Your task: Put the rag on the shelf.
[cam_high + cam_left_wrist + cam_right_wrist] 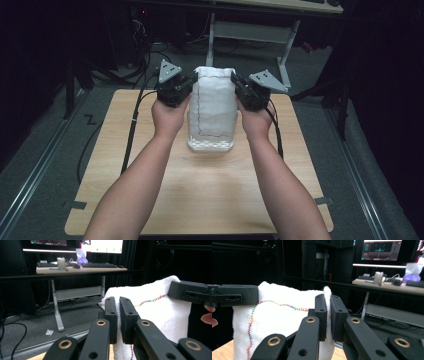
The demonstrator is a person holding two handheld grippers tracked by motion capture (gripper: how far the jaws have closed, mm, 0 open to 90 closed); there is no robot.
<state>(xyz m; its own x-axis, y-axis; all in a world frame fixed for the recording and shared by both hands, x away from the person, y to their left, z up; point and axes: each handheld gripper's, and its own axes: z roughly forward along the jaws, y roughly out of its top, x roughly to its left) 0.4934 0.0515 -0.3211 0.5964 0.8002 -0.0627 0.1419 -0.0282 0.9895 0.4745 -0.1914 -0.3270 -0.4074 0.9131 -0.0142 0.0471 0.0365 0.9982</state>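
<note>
A white woven towel with a wiggly line of rainbow stitching point(214, 107) hangs in the air over the middle of a light wooden table point(200, 200). Its top edge is held up high and its bottom end folds down onto the table top. The left gripper point(192, 82) pinches the top left corner of the towel, and the right gripper point(234, 82) pinches the top right corner. In the high view a person's two bare arms come in from the bottom, and each hand wraps around the back of its black gripper. A grey three-cornered plate point(168, 70) sits on top of the left gripper, and another grey plate point(268, 80) sits on top of the right one. In the left gripper view the left gripper point(118, 320) has its two black jaws almost closed, with the white cloth point(160, 310) squeezed between them. The other gripper point(190, 291) shows farther off at the far corner of the cloth. In the right gripper view the right gripper point(328, 317) also has its jaws pressed close together on a thin fold of the towel point(282, 315). Behind the table there is a long desk with keyboards point(82, 267) and bright screens point(380, 250). The floor around the table is grey carpet point(55, 165), and black cables point(132, 125) trail down from the grippers.
</note>
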